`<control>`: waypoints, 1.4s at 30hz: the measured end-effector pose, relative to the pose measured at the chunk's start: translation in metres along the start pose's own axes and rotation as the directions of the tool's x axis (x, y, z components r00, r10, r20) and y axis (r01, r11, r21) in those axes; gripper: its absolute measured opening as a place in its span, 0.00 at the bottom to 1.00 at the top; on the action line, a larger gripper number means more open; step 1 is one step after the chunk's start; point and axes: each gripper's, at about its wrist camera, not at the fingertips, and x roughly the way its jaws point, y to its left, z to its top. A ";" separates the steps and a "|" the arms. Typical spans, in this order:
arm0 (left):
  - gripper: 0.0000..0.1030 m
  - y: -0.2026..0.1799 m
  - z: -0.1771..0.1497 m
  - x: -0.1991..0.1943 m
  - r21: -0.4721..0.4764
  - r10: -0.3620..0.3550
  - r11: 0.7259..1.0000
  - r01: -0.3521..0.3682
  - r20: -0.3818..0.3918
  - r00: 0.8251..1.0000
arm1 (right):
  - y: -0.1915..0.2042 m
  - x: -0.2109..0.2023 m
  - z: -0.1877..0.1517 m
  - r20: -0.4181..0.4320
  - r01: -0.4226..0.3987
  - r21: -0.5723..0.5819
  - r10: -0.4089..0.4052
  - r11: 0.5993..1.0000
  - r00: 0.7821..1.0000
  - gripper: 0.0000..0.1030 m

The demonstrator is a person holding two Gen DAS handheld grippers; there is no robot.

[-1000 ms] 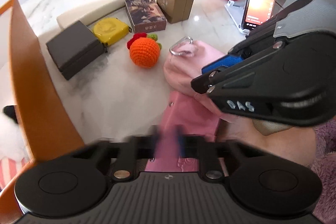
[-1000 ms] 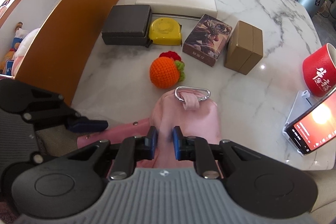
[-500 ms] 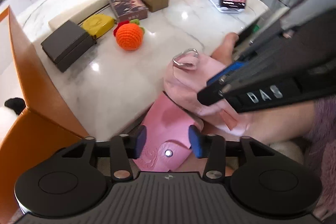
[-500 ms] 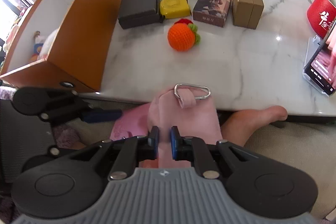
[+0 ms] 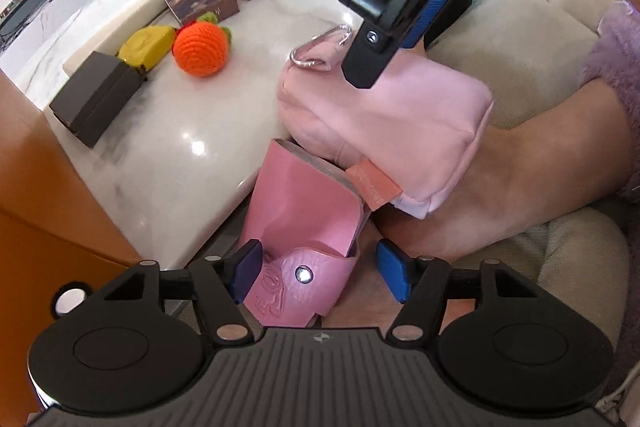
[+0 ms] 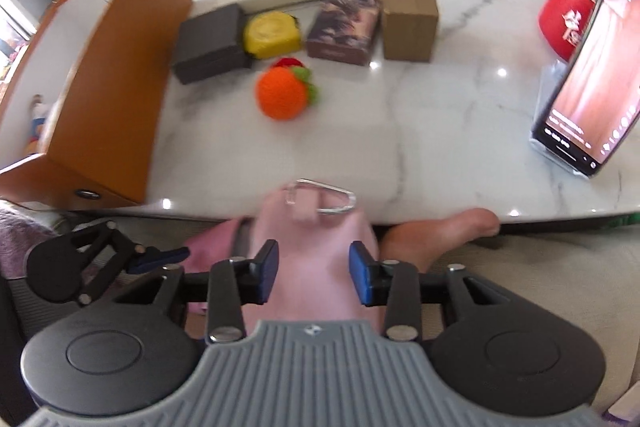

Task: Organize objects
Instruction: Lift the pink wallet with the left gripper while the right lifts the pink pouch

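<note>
Off table edge, both tools now opened

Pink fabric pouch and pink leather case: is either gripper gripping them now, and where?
Neither. The right gripper is open astride the pink fabric pouch; the left gripper is open around the pink leather case.

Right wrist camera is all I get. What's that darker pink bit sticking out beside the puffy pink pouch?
Observer: A flat pink flap with a silver snap on it. Its far end runs under the pouch.
Operator: Is the left gripper squeezing it?
Observer: No. The left gripper is open, with the flap's snap end between its fingers.
Operator: Anything else on the pouch?
Observer: A small orange tag on its side seam, right next to the flap.
</note>
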 end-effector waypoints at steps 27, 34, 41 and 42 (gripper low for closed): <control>0.30 0.027 -0.001 -0.032 -0.141 -0.011 0.990 0.022 0.074 0.997 | 0.011 -0.021 -0.009 0.032 -0.069 -0.007 0.070 0.998 0.997 0.28; 0.22 0.059 -0.006 -0.057 -0.325 -0.056 0.940 0.103 0.149 0.987 | 0.029 -0.037 -0.007 0.070 -0.090 -0.037 0.092 0.995 0.993 0.25; 0.22 0.074 -0.011 -0.096 -0.412 -0.079 0.895 0.172 0.232 0.969 | 0.056 -0.070 -0.010 0.182 0.010 -0.125 0.012 0.992 0.983 0.24; 0.21 0.077 -0.012 -0.102 -0.423 -0.084 0.887 0.185 0.246 0.966 | 0.060 -0.073 -0.010 0.191 0.022 -0.136 0.005 0.990 0.982 0.24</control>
